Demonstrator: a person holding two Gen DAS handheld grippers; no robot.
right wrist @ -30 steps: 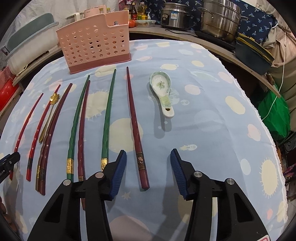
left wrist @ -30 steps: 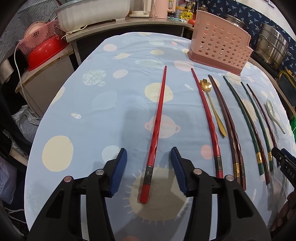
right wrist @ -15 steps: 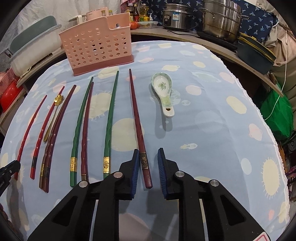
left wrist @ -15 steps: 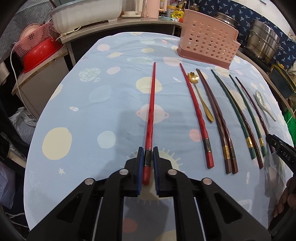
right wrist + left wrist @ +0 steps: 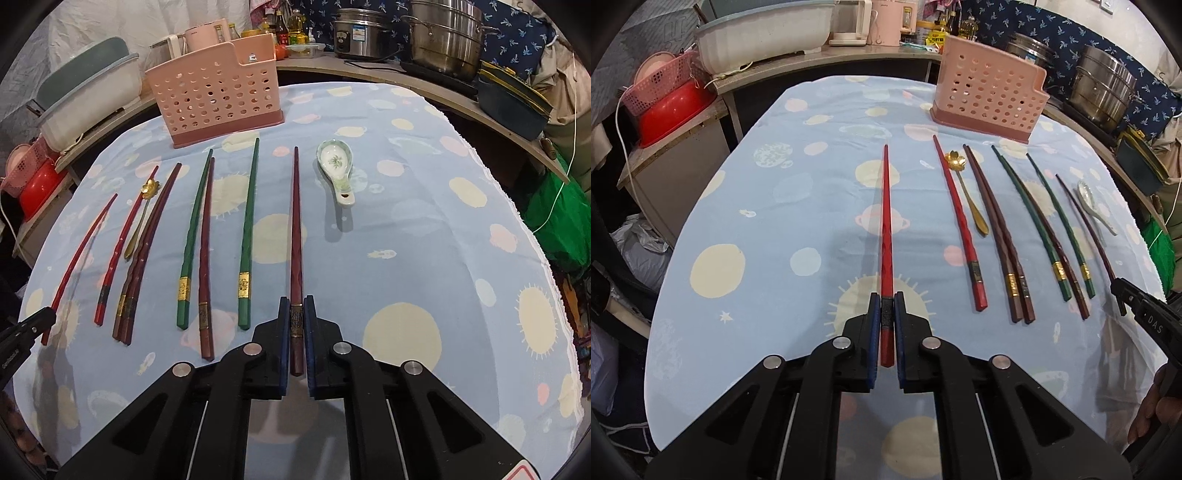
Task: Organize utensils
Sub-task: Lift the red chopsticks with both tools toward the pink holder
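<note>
- The left gripper is clamped on the thick end of a red chopstick, which points away toward the far edge of the desk.
- The right gripper is clamped on the thick, banded end of a dark brown chopstick, just beside a white ceramic spoon.
- Between the two held sticks lie a second red chopstick, a gold spoon, a brown pair, two green chopsticks and one more dark one, all in a row with thick ends toward the near edge.
- A pink holder stands upright near the far edge, likely where everything goes.
- The chopsticks look light, stiff and glossy, so probably slippery; held at one end, each long tip may swing or pivot.
- The ceramic spoon looks fragile; its handle seems the safest hold.
</note>
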